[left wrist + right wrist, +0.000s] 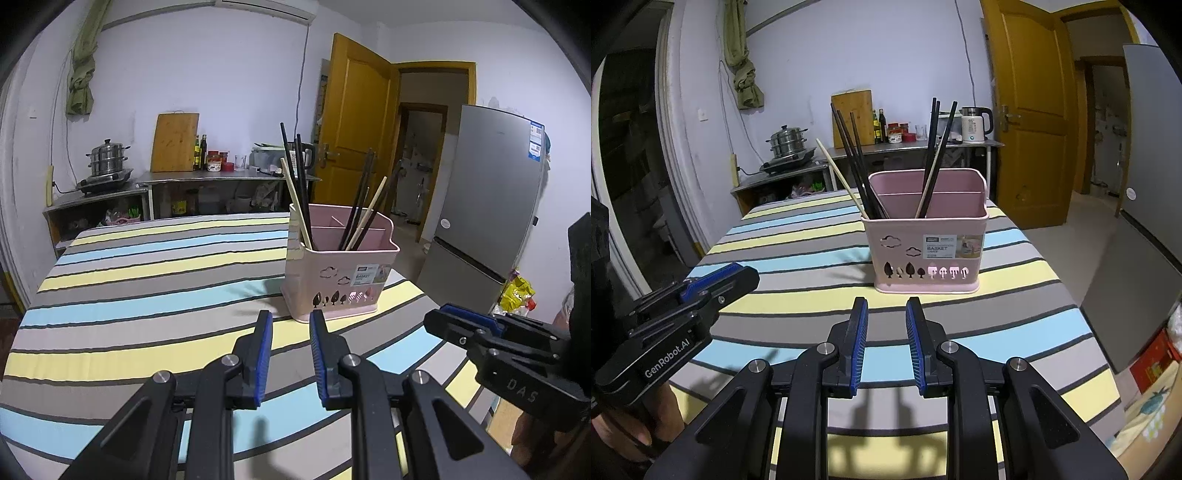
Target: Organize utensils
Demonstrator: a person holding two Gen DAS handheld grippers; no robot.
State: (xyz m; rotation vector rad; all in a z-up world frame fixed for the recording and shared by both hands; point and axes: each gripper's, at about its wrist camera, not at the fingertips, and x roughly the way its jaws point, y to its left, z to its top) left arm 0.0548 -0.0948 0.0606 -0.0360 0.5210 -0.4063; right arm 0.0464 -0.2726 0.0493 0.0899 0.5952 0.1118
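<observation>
Closest to me, the left gripper point(291, 325) and the right gripper point(886, 314) hang side by side over the near edge of the striped tablecloth point(798, 243), each with its blue pads a little apart and nothing between them, both aimed at the same target. A short way ahead stands the pink utensil basket point(925, 251), upright on the cloth, label facing the grippers. Black chopsticks point(857, 162) and a pale wooden chopstick point(840, 177) lean in its front compartments, mixed together, which I'd guess is what needs sorting. Beyond the table, a steel counter point(912, 146) holds a kettle point(975, 124) and jars.
</observation>
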